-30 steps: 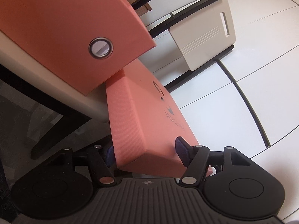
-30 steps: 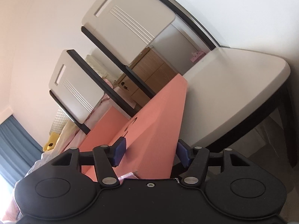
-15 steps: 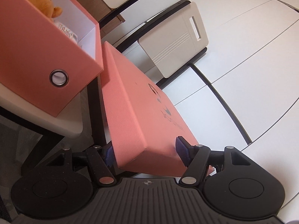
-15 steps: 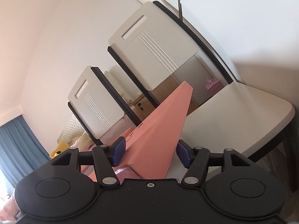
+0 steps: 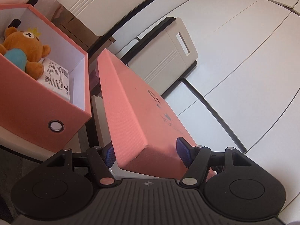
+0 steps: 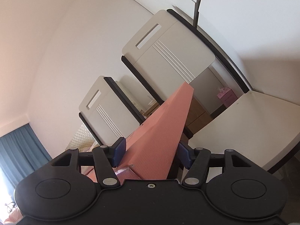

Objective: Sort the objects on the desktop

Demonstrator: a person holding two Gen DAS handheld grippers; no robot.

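Observation:
Both grippers hold the same salmon-pink box lid, one at each end. My left gripper is shut on a near corner of the lid. My right gripper is shut on the lid, which runs away from me edge-on. To the left in the left wrist view stands the open pink storage box with a metal-ringed hole. Inside it lie a brown plush bear and a white packet. The lid is held beside and right of the box, tilted.
The box rests on a cream table top with a dark frame. Two cream chairs with black frames stand behind. A chair back shows beyond the lid. A cream seat or table surface lies to the right.
Both grippers have risen with the lid. The box has dropped lower in the left wrist view, so its inside with the bear and packet now shows. The lid stays gripped.

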